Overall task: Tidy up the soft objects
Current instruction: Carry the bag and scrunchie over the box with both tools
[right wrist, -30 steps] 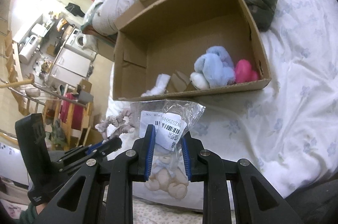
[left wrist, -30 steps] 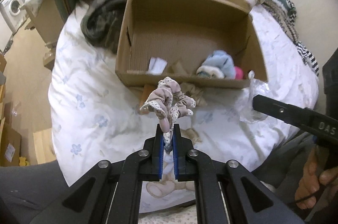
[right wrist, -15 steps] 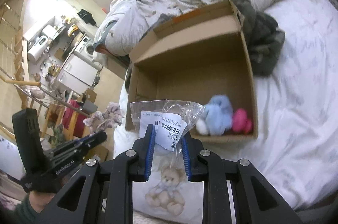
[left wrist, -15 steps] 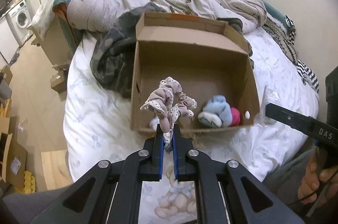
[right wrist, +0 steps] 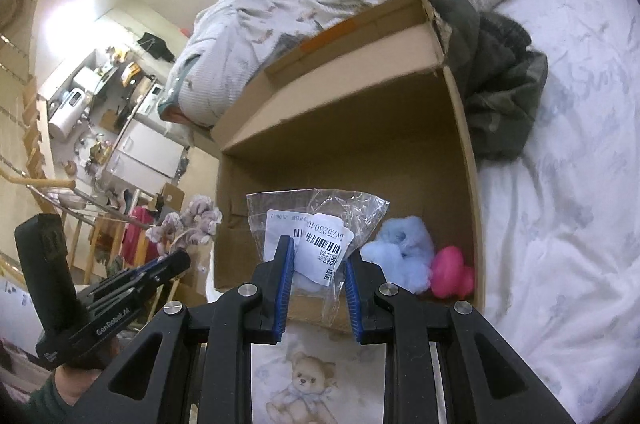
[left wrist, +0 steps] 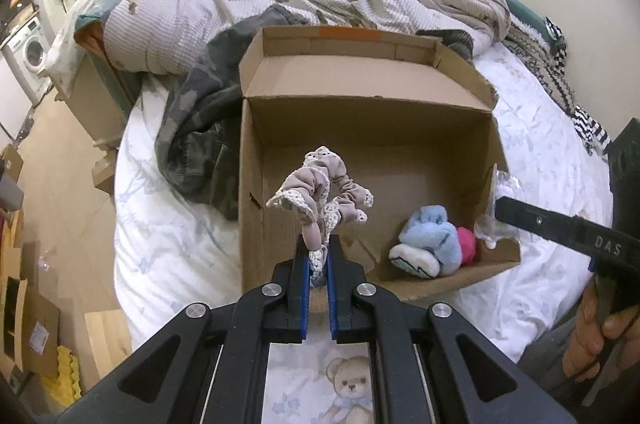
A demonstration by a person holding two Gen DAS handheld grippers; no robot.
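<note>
Open cardboard box (left wrist: 360,128) top unobstructed; left floor bare; blue plush (left wrist: 430,244), pink toy (left wrist: 467,242) fill near-right corner.

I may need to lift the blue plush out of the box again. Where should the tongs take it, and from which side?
Grip the blue plush across its rounded upper bulge, coming from above through the open top of the cardboard box. It lies low in the near corner, touching the pink toy, so a side approach looks blocked by the walls.
</note>
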